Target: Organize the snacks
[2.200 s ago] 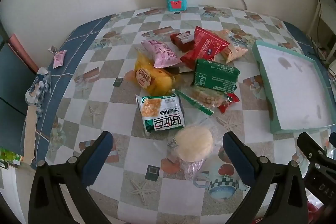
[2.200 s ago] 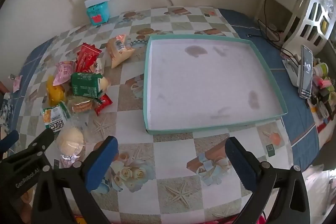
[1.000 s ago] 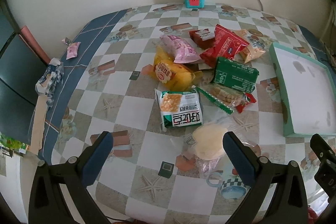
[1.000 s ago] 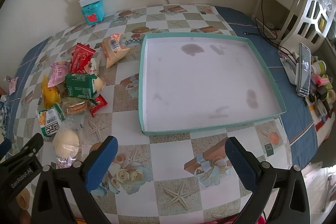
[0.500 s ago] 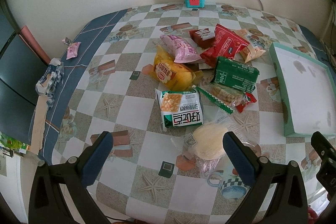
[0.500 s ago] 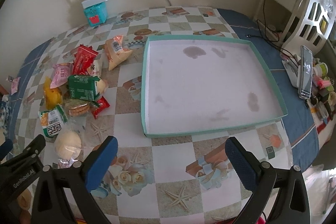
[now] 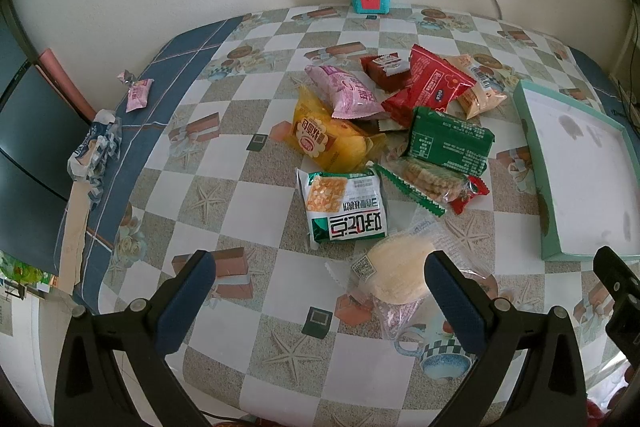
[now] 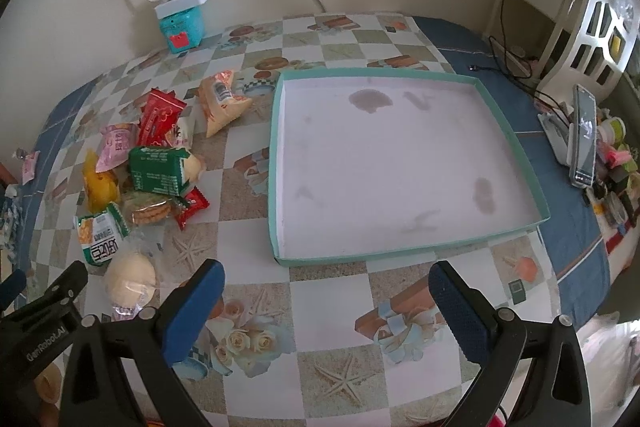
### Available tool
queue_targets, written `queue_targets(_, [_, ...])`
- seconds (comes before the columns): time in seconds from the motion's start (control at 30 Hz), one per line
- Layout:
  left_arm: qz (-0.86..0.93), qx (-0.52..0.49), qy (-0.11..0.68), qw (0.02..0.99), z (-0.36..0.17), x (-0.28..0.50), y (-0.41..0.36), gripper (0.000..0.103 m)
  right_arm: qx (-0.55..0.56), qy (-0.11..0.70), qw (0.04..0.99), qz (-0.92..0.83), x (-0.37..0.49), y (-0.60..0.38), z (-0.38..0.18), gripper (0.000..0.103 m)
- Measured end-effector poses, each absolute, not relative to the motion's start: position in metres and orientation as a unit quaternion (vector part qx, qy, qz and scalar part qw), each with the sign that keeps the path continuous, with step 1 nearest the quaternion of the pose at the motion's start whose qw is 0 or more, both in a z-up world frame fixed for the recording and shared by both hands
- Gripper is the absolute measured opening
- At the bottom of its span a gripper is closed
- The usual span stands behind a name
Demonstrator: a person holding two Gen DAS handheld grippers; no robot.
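Two tools hung spread wide and empty above the near edge of the bench, the left tool (image 7: pixel 318 291) over the snack pile and the right tool (image 8: pixel 326 301) short of the tray. Since a couple of seconds earlier the left view had drifted leftward and drawn back slightly, so the pile sat further right in it, while the right view had barely shifted; no snack had moved, so the sorting seemed not yet begun. Nearest the left tool lay the round bun in clear wrap (image 7: pixel 400 273), close against its right finger (image 7: pixel 454 301). Just beyond rested the green-and-white pack (image 7: pixel 346 207), then the biscuit sleeve (image 7: pixel 430 183), the yellow bag (image 7: pixel 330 141) and the dark green pack (image 7: pixel 450 141). Further back lay the pink bag (image 7: pixel 348 93), the red bag (image 7: pixel 432 87) and the orange pouch (image 7: pixel 480 85), overlapping each other. The teal tray (image 8: pixel 276 163) stood empty to the right, well clear of the heap. Overlap in the pile would likely hinder a clean pick; a phone (image 8: pixel 584 135) and cables crowded the far right edge.
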State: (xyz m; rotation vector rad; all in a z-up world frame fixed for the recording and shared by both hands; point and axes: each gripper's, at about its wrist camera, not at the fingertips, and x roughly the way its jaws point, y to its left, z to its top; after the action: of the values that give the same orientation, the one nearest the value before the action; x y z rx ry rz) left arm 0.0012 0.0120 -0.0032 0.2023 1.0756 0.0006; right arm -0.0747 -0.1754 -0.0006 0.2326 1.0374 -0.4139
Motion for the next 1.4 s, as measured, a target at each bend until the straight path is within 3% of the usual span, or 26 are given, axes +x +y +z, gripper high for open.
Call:
queue_targets(0.87, [-0.001,0.085,0.514,0.853,-0.007,0.001,0.016,0.103,0.108,0.49,0.847,-0.176,-0.065,-0.159,-0.003,0.103])
queue_targets(1.4, [0.049,-0.011,0.534,0.844,-0.021,0.023,0.098,0.103,0.1,0.514,0.849,-0.071,-0.032,-0.092,-0.022,0.103])
